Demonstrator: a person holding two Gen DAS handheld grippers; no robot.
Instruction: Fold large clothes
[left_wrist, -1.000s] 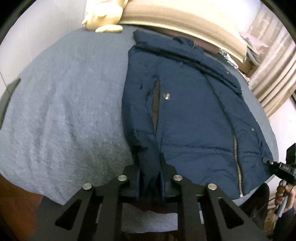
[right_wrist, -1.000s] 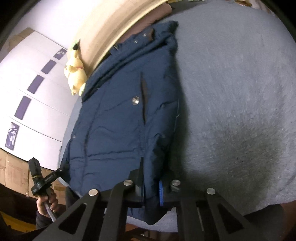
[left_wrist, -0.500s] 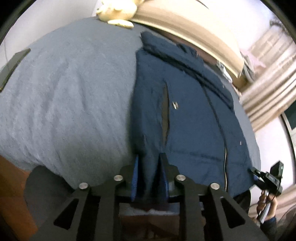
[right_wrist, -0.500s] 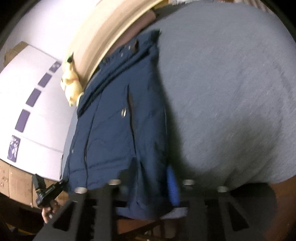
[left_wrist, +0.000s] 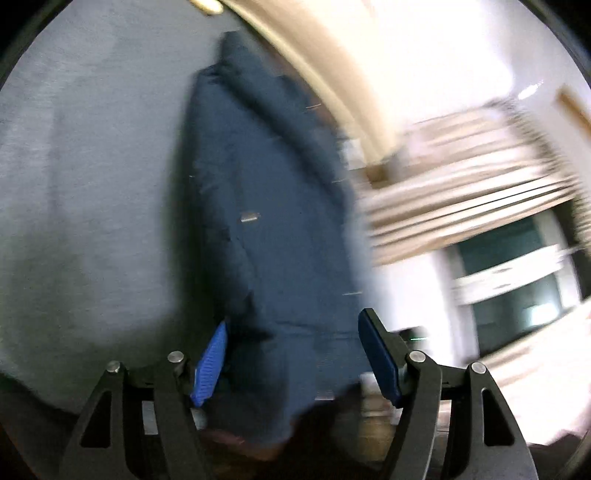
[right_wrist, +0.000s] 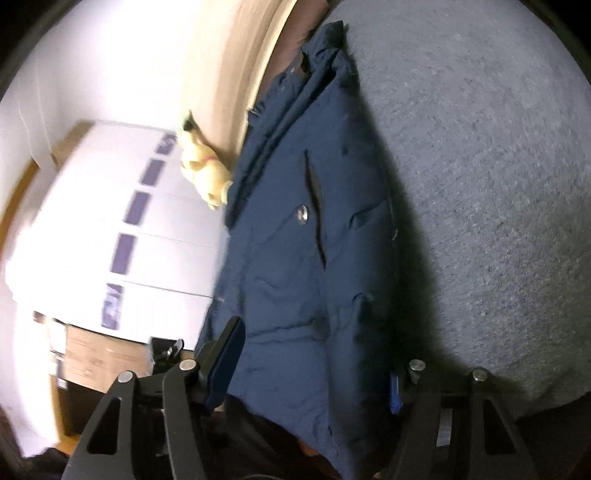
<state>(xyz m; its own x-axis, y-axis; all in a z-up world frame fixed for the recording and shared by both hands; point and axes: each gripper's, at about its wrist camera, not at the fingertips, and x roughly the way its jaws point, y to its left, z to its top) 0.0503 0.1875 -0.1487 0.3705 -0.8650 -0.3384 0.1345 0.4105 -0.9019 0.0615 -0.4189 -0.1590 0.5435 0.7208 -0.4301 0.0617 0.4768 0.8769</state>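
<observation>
a big dark blue jacket (right_wrist: 295, 258) is seen lying on a grey bed (right_wrist: 480, 184). its collar end is up near 12 o'clock by the wooden headboard (right_wrist: 229, 55), and its bottom edge is down at 6 o'clock, close to both tools. in the left wrist view the picture is blurred.

the left gripper (left_wrist: 293, 358) is seen with its jaws wide apart. the jacket's bottom edge lies between the blue pads (left_wrist: 210, 363), but it is not pinched. the right gripper (right_wrist: 314, 363) is also wide open, with cloth between the jaws and nothing held.

a yellow soft toy (right_wrist: 205, 177) is seen at 9 o'clock beside the jacket in the right wrist view.

it looks like the step in hand is getting ready to fold the bottom up. for the next move, both jaws would need to be shut on the bottom edge, one at each side. then the edge could be lifted and carried toward 12 o'clock. the puffy cloth may slip, so a deep bite is needed.
</observation>
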